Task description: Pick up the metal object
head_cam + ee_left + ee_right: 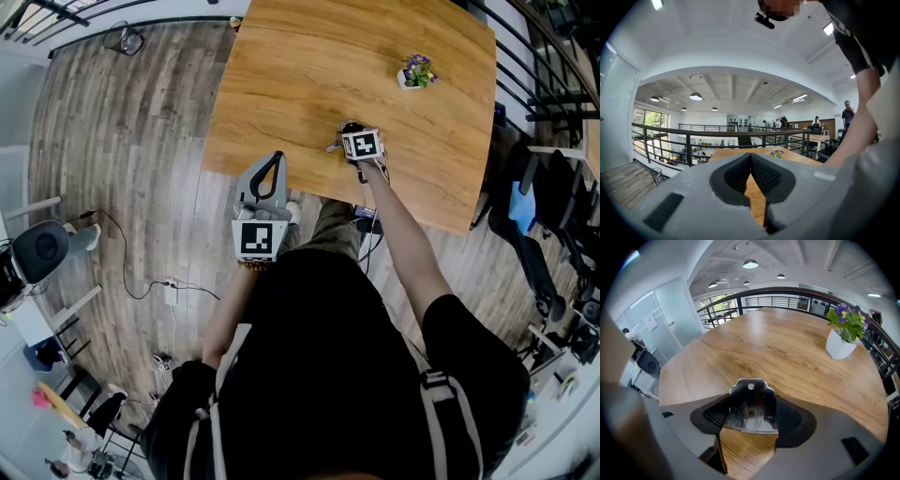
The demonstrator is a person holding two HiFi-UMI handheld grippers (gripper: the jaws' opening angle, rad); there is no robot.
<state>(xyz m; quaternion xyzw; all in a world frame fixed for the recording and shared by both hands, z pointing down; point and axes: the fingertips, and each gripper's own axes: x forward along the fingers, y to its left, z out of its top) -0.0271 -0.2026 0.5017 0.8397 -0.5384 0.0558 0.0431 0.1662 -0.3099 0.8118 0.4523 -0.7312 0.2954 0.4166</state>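
A shiny metal object [751, 406] with a small hole near its top sits between the black pads of my right gripper [752, 416], which is shut on it, held above the wooden table [787, 352]. In the head view the right gripper [352, 141] is over the table's near part, and a bit of the metal object [335, 146] sticks out at its left. My left gripper [267, 183] hangs off the table's near edge over the floor; in the left gripper view its jaws [750, 161] meet at the tips with nothing between them.
A small white pot with purple flowers [416, 72] stands on the table [281, 75] further back right, also in the right gripper view [843, 333]. Black railings [544, 84] run along the right. Cables and a power strip [171, 292] lie on the wooden floor at left.
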